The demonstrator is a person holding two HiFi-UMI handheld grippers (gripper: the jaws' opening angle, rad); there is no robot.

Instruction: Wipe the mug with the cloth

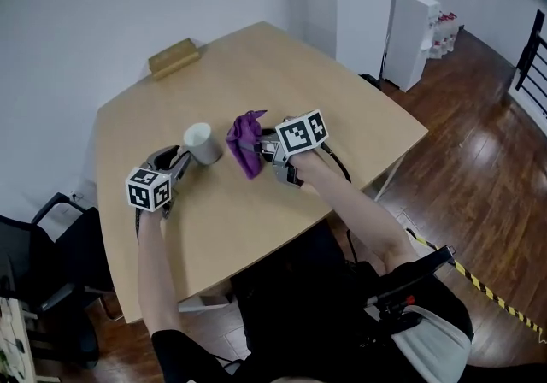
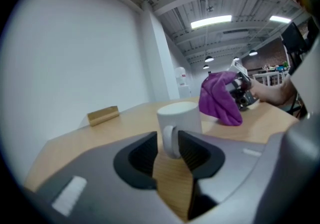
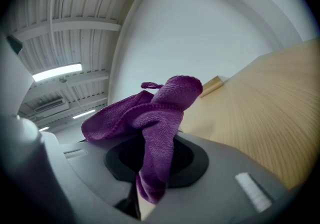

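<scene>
A white mug stands upright on the wooden table, left of centre. My left gripper reaches it from the near left. In the left gripper view the mug's handle fills the gap of the left gripper, and both pads lie against it. My right gripper is shut on a purple cloth, which hangs bunched just right of the mug and apart from it. In the right gripper view the cloth drapes out of the right gripper.
A small wooden block lies at the table's far edge near the wall. A black chair stands off the table's left corner. A white unit stands beyond the far right corner on the dark wood floor.
</scene>
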